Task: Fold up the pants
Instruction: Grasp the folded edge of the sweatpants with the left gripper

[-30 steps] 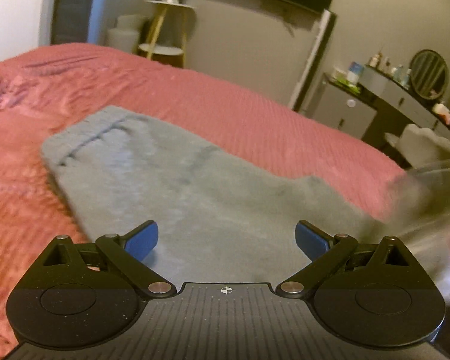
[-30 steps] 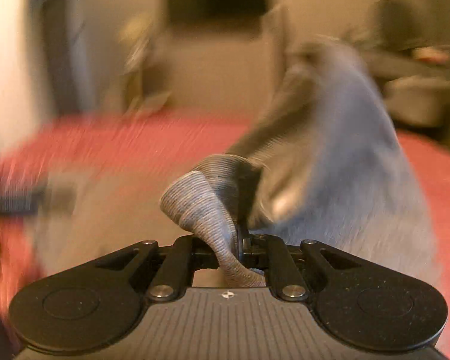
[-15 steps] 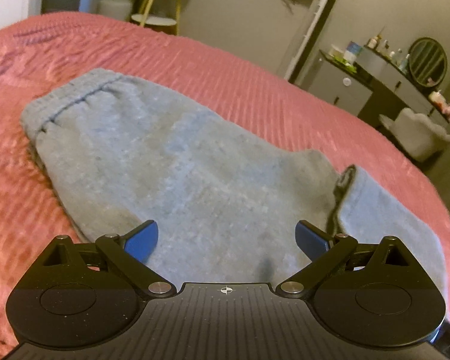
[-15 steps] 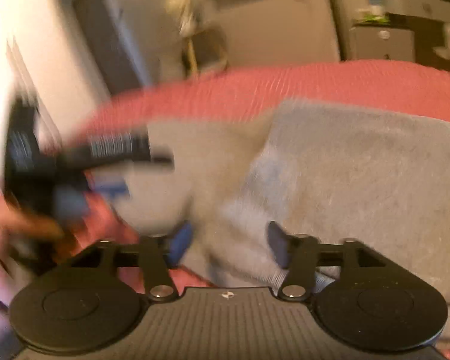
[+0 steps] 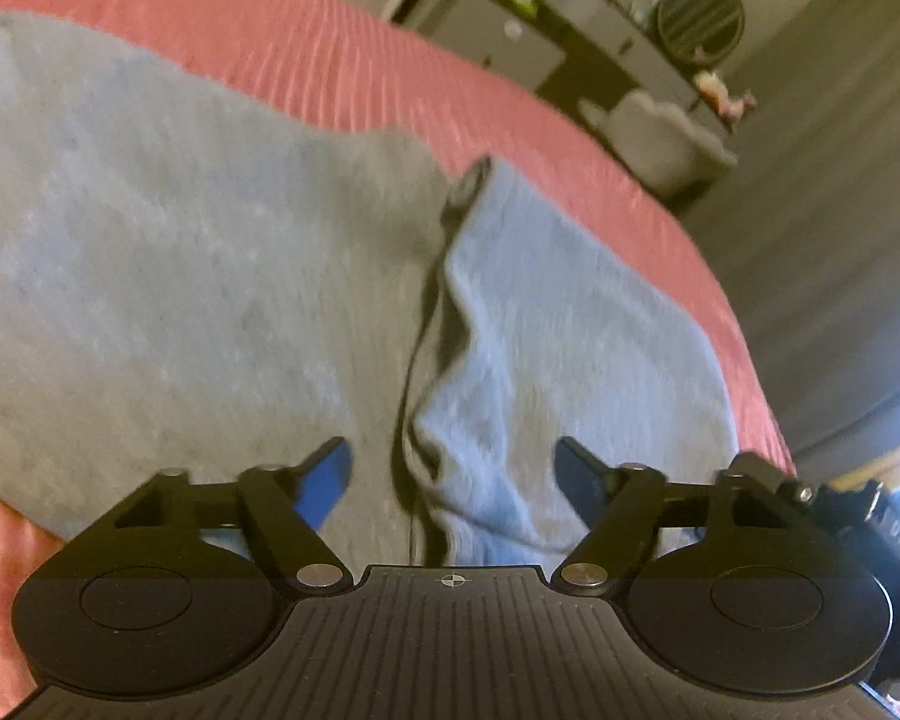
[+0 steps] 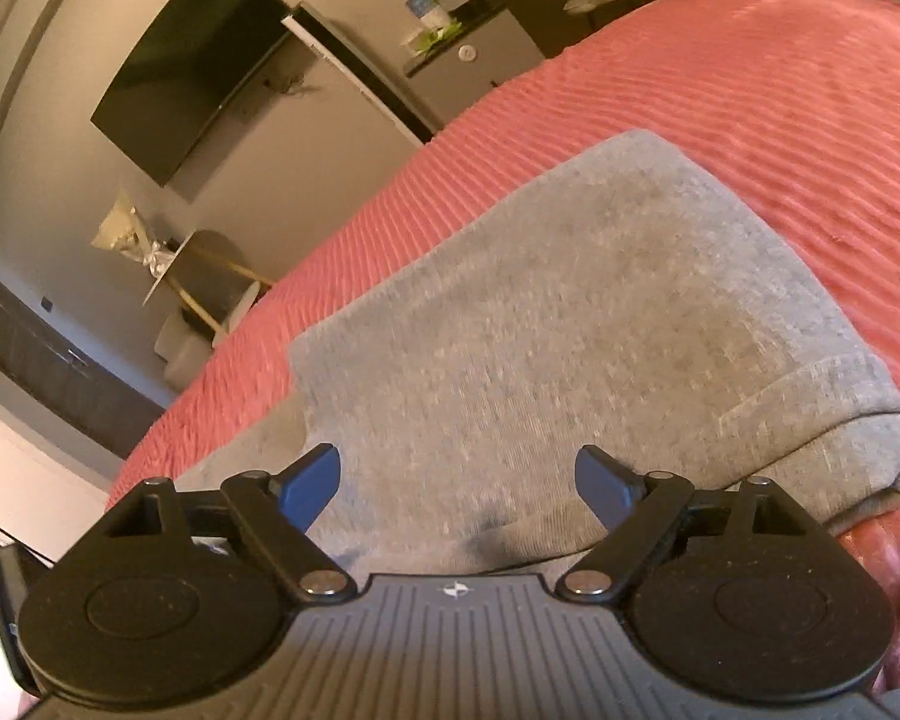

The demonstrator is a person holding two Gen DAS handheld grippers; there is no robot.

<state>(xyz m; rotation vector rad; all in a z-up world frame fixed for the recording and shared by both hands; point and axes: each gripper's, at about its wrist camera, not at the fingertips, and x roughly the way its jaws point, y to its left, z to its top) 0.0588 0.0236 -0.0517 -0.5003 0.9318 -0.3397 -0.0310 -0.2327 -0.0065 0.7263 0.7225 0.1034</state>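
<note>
One bed with a pink ribbed bedspread point(image 5: 390, 54), and it runs off the edges in both views so you never get the whole thing. On it, one pair of grey sweatpants point(image 5: 168, 252), folded over on itself. From the left wrist view the top layer point(image 5: 570, 330) ends in a wavy edge with a dark gap under it, and the near part of the pants is hidden behind the tool body. The right wrist view shows a cuff hem point(image 6: 822, 396) at the right end of the fold.

Two grippers. The left gripper point(image 5: 453, 474) has its blue pads spread wide, nothing between them, hovering right over that wavy edge. The right gripper point(image 6: 457, 483) is also wide apart and empty above the grey cloth.

Background: one wall TV point(image 6: 192, 66), one round mirror point(image 5: 699, 18) over a dresser with small clutter too blurry to identify. There's some white lettering on a dark part at the left view's right edge, but I can't read it.
</note>
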